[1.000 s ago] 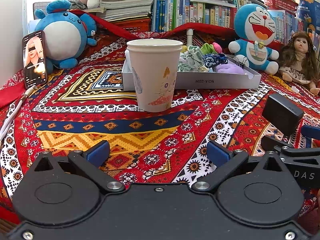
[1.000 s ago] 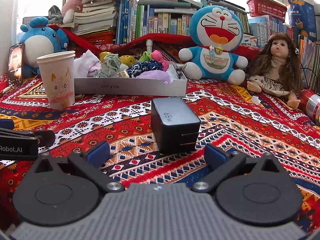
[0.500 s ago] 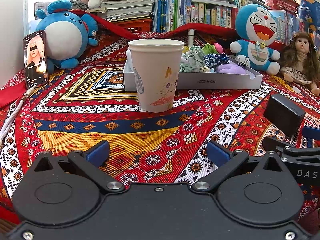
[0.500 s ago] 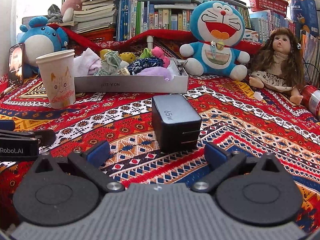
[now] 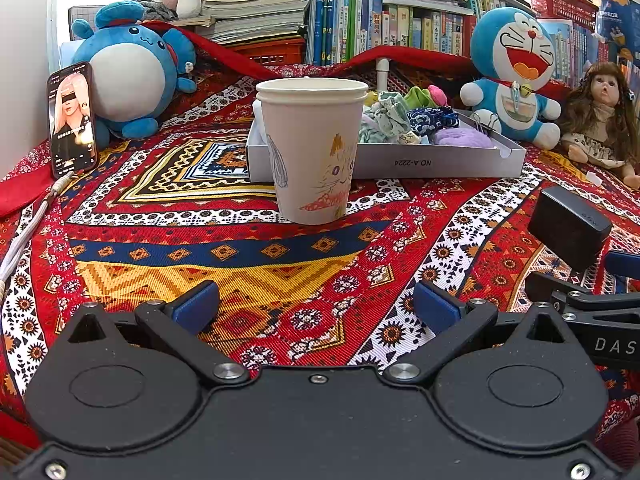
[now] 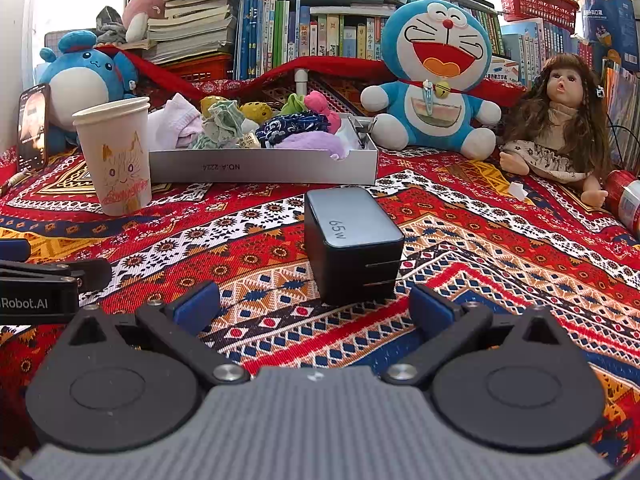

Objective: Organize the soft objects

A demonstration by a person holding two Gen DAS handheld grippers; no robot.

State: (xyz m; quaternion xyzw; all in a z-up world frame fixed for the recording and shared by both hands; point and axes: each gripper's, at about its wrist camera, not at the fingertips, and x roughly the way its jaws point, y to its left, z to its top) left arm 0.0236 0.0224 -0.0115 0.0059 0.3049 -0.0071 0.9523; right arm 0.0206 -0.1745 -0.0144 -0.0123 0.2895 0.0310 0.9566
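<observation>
The soft objects point(image 6: 256, 132), a heap of small cloth pieces in white, green, dark blue, pink and lilac, lie piled in the shallow grey box point(image 6: 264, 168), which sits toward the far edge of the patterned cloth point(image 6: 480, 240), about midway along it. None of them can be seen loose on the cloth outside the box. That fits either a sorting that has put them all in, or a pile waiting to be taken out and arranged; the pictures do not settle which.

Over the last second very little has altered. The heap, the box, the paper cup point(image 5: 312, 148) just in front of the box's left end, and the black charger point(image 6: 352, 244) nearer the near edge all keep their places. Only the views have shifted slightly: the right camera has crept a touch closer to the charger and the left one has drifted a little, so both hands seem to be settling rather than reaching.

The left claw point(image 5: 316, 306) has its fingers wide apart with nothing between them, low over the cloth and facing the cup. The right claw point(image 6: 316, 306) is likewise spread and empty, facing the charger. For the task, this means no soft piece is in hand at present.
</observation>
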